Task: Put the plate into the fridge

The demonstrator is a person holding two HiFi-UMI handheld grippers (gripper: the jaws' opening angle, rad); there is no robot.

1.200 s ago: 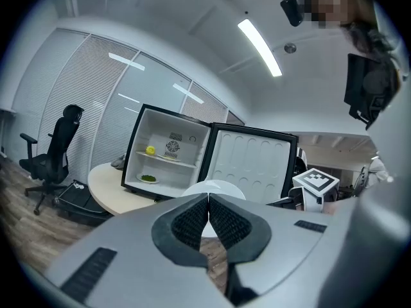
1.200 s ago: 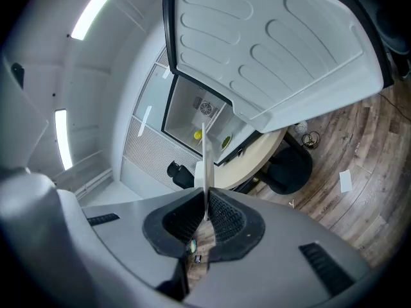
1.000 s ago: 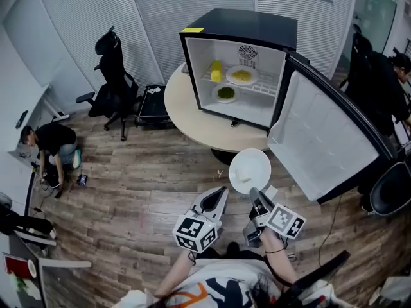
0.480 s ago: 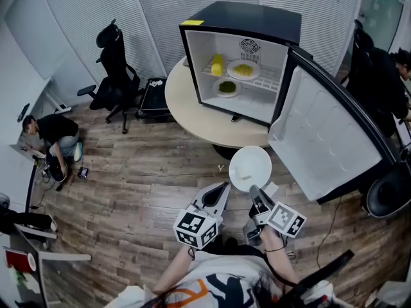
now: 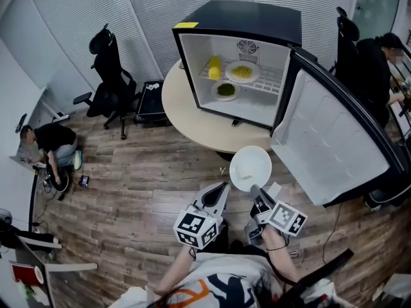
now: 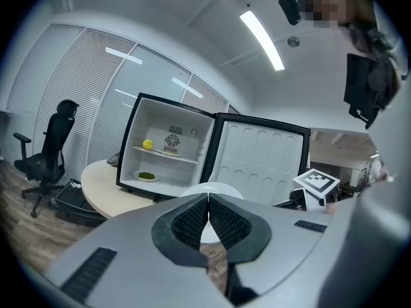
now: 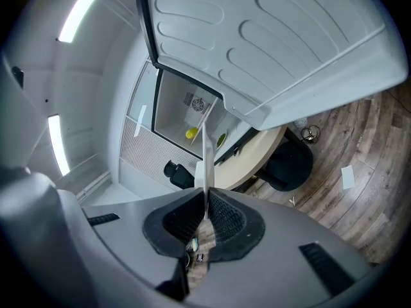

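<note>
A white plate [image 5: 251, 168] hangs in the air in front of the round table, pinched by its near rim in my right gripper [image 5: 254, 190]. In the right gripper view the plate [image 7: 206, 165] shows edge-on between the closed jaws. My left gripper [image 5: 221, 188] is shut with nothing in it, just left of the plate. The black fridge [image 5: 241, 63] stands on the table with its door [image 5: 334, 147] swung wide to the right. Inside are a yellow item [image 5: 214, 67] and a plate of food [image 5: 242, 72] on the shelf, and a dish of greens [image 5: 225, 91] below.
The round beige table [image 5: 192, 117] carries the fridge. A black office chair [image 5: 110, 82] and a low black cart [image 5: 151, 103] stand to its left. One person [image 5: 48, 147] crouches at far left, another [image 5: 377, 63] sits at the upper right behind the door. The floor is wood plank.
The view has shifted slightly, so the fridge sits a little closer and more central. The plate and both grippers keep nearly the same place in the view.
</note>
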